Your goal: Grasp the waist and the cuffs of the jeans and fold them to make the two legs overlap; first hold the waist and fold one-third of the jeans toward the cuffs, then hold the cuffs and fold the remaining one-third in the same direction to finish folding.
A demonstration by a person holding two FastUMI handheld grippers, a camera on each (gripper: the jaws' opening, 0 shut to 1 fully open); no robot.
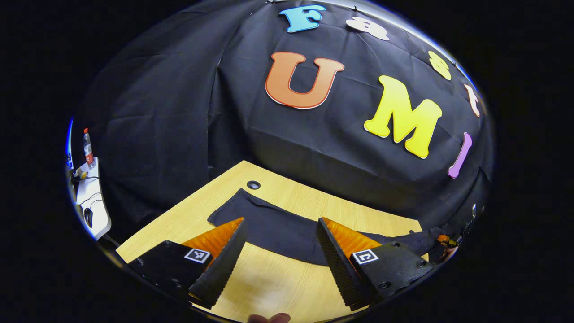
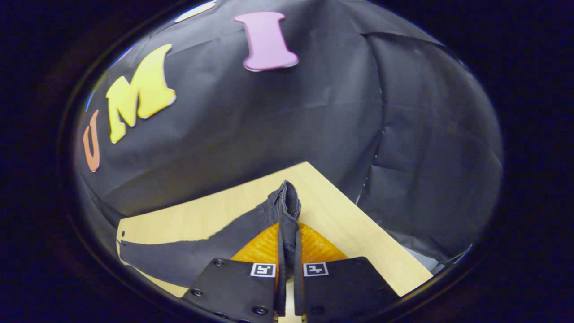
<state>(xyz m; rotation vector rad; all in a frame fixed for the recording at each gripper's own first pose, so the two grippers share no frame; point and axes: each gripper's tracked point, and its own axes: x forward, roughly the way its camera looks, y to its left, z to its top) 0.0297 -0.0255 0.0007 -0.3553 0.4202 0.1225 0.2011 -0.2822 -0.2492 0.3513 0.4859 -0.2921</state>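
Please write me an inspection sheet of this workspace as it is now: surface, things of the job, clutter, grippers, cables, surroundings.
Surface: wooden table, a round hole near its far edge.
Job's things: dark jeans lying stretched across the table; one end is lifted and bunched.
Clutter: nothing seen on the table.
Grippers: left gripper open, above the bare table in front of the jeans. Right gripper shut on the jeans' bunched end.
Cables: a cable on the white side table.
Surroundings: black cloth wall; on the side table a bottle and a mouse.
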